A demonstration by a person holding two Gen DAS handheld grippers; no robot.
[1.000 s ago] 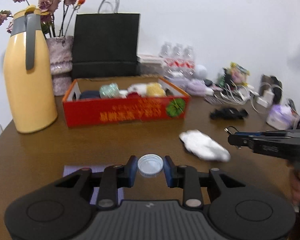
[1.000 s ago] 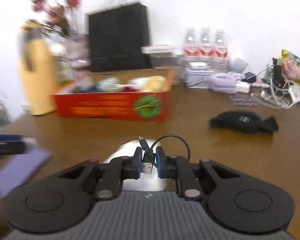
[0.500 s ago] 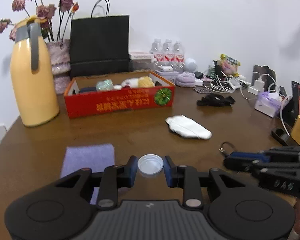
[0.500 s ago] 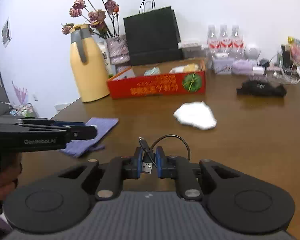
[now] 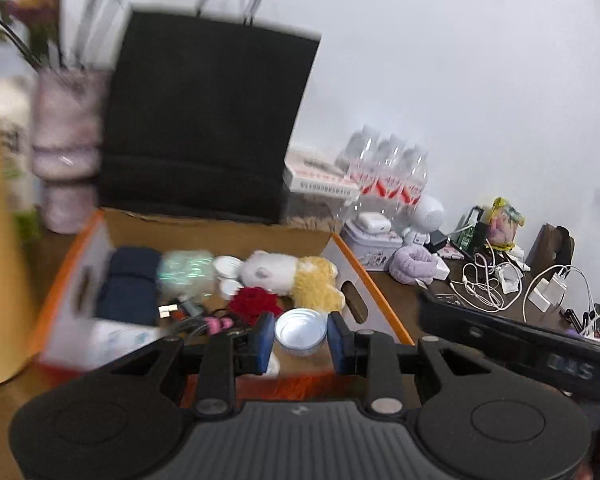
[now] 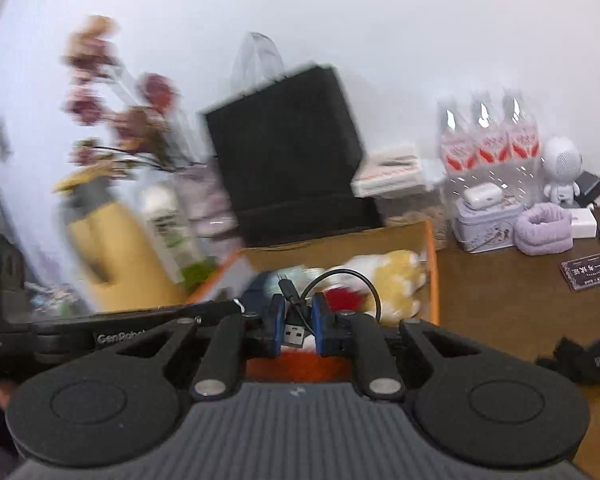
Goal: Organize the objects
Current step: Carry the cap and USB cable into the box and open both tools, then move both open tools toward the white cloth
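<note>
Drop-off step: my left gripper (image 5: 301,337) pinches the bottle cap (image 5: 300,331), my right gripper (image 6: 296,329) clamps the USB cable (image 6: 294,331), both just above the near edge of the orange box (image 5: 374,285). Next, I judge: open both sets of fingers over bare box floor, clear of the plush toy (image 5: 290,273).

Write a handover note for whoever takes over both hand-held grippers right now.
Left hand-held gripper: shut on the white bottle cap, held over the orange box.
Right hand-held gripper: shut on the USB cable, also over the box.
Done: both items carried to the box, which already holds a plush toy and other bits.
Left: release cap and cable inside. The black pouch lies on the table.
</note>
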